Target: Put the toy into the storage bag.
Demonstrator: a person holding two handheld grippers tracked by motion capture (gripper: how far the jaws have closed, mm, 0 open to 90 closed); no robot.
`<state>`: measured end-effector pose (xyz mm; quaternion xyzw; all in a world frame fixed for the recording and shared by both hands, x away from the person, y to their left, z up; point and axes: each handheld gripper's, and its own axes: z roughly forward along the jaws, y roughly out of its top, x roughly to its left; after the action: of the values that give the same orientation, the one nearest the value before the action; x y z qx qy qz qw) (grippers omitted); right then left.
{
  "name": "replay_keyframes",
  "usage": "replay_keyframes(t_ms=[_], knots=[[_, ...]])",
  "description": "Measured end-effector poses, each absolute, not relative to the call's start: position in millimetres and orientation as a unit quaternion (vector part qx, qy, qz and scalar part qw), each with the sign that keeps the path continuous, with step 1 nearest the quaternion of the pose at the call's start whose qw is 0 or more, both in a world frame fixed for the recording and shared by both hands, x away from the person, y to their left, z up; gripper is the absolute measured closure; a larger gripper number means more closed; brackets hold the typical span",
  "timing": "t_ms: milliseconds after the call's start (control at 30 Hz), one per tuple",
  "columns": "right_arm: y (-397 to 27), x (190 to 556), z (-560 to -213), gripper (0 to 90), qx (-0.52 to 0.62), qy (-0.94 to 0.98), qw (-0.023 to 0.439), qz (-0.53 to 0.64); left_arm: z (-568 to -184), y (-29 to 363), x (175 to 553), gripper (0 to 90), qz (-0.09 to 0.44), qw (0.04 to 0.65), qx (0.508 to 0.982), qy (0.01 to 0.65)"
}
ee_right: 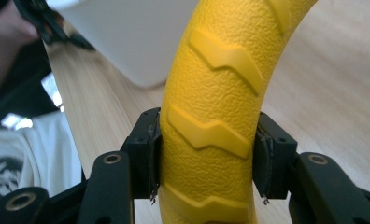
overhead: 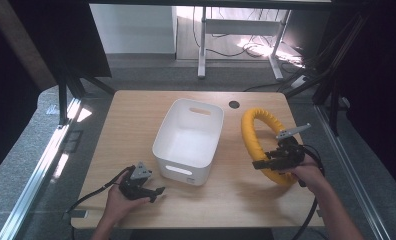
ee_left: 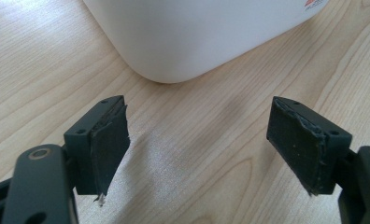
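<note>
One yellow ring (overhead: 257, 142) clamped in right tongs (overhead: 278, 159); left tongs (ee_left: 199, 144) wide open, empty; one white bin (overhead: 186, 145).

I see a yellow ring (ee_right: 211, 116) of pebbled, matt rubbery stuff with raised chevrons, a smooth white plastic bin (overhead: 188, 140), and a pale wood-grain desk (overhead: 136, 125) with a satin sheen.

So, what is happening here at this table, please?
A person works with a hand-held gripper in each hand. The right hand-held gripper is shut on a yellow ring with a ridged surface, holding it to the right of the white bin. The left hand-held gripper stands open with nothing between its jaws, low over the wooden table near the bin's corner.
</note>
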<state>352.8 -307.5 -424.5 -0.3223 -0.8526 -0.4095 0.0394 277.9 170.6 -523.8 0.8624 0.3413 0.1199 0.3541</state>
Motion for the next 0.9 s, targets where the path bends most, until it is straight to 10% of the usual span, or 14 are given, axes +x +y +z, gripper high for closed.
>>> replay_keyframes(t_ms=[900], knots=[[-339.4, 344.3, -402.2, 50.8, -0.357, -0.736, -0.008, -0.575, -524.6, 170.0, 278.5, 21.0, 0.119, 0.353, 0.863, 0.341]])
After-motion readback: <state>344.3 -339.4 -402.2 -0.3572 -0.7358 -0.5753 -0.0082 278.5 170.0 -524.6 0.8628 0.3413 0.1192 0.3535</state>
